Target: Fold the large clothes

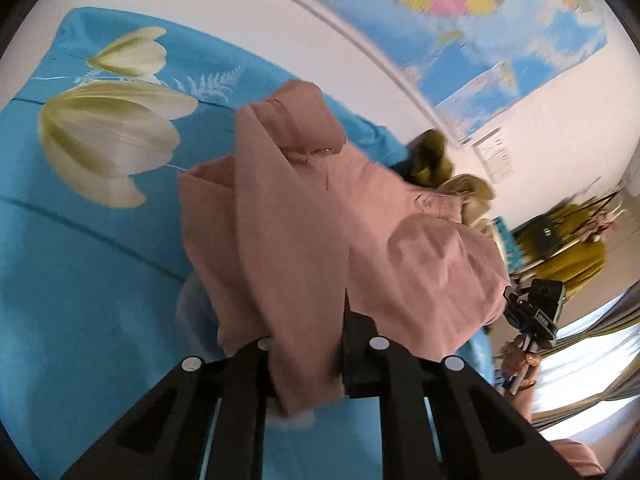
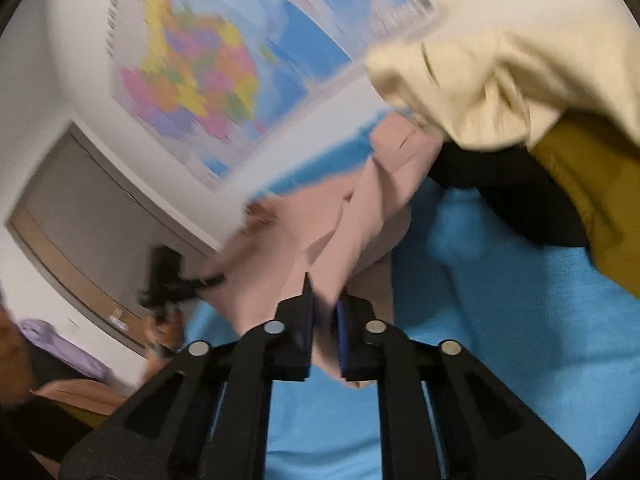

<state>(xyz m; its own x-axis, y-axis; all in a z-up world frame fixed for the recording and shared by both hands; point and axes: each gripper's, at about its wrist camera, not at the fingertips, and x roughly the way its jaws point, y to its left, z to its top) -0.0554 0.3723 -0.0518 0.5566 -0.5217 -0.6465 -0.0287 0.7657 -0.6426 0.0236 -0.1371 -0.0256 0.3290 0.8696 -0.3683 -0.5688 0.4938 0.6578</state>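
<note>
pink garment [image 1: 304,240] pinched btwn left jaws, also btwn right jaws

Colours and patterns of the cloths and the wall

A dusty pink garment [image 1: 288,216] is seen over a bright blue sheet [image 1: 80,264] printed with large cream-and-green tulips [image 1: 108,136] and white fern leaves. Cream [image 2: 500,80], mustard [image 2: 592,184] and black [image 2: 516,196] clothes are piled together. A many-coloured map [image 2: 208,64] with blue seas is hung on the white wall.
</note>
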